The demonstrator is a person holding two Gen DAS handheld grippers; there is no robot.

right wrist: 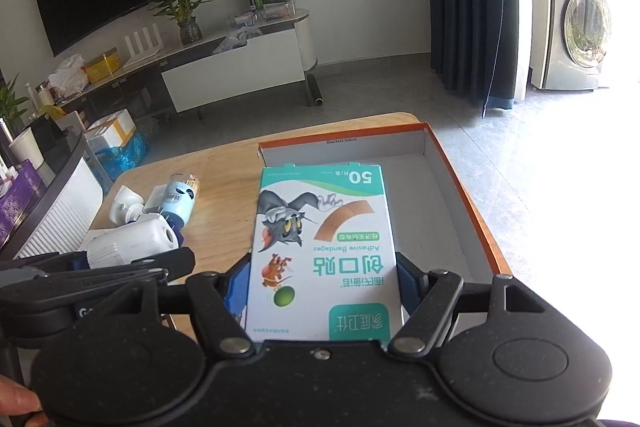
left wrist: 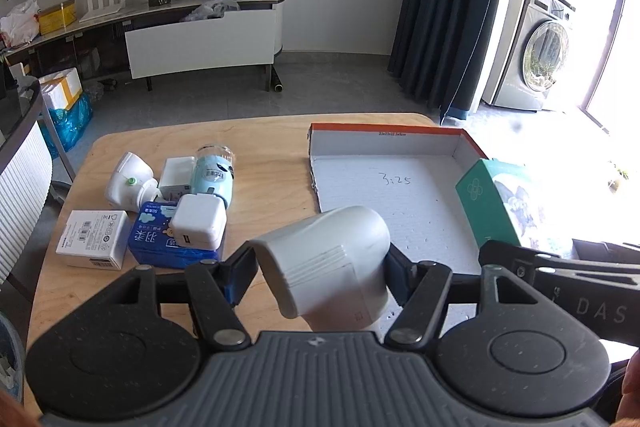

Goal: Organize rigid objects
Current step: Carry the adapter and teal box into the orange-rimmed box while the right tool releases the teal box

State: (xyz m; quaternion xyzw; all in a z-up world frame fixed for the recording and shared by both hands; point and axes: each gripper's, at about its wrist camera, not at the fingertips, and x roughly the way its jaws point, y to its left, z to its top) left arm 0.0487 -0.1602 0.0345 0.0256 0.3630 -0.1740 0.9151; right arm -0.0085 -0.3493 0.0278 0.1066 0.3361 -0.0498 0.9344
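My left gripper point(left wrist: 322, 273) is shut on a white cone-shaped device point(left wrist: 328, 259), held above the table beside the left wall of the orange-rimmed cardboard box point(left wrist: 384, 137). My right gripper point(right wrist: 320, 291) is shut on a green and white box of adhesive bandages point(right wrist: 320, 243), held over the same cardboard box point(right wrist: 464, 187). The bandage box point(left wrist: 500, 203) also shows at the right in the left wrist view, and the white device point(right wrist: 132, 241) at the left in the right wrist view.
On the wooden table point(left wrist: 264, 147) to the left lie a white charger cube point(left wrist: 198, 221), a blue packet point(left wrist: 160, 239), a white carton point(left wrist: 94, 239), a light-blue bottle point(left wrist: 214, 175) and another white device point(left wrist: 128, 181). The cardboard box's inside is bare white.
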